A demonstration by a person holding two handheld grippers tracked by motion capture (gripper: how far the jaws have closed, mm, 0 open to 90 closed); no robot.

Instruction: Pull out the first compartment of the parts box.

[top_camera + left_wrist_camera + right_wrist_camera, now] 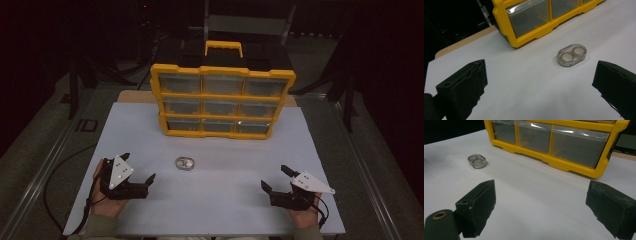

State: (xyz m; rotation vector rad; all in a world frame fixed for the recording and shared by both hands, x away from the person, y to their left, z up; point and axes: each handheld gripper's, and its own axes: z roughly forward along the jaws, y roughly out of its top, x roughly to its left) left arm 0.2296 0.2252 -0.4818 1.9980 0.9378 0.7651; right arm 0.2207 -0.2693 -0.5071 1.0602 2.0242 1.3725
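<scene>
High view overhead, facing forward; tongs' views low, sharing organizer [222, 100].

A yellow storage cabinet [223, 100] with a yellow carry handle [223, 47] on top stands upright at the far middle of a white table [150, 130]. Its front holds nine clear plastic drawers [218, 106], three rows of three, all pushed in. A wooden board [134, 96] shows under the table's far edge. Beyond it the room is dark, with black stands and cables on the floor.
</scene>
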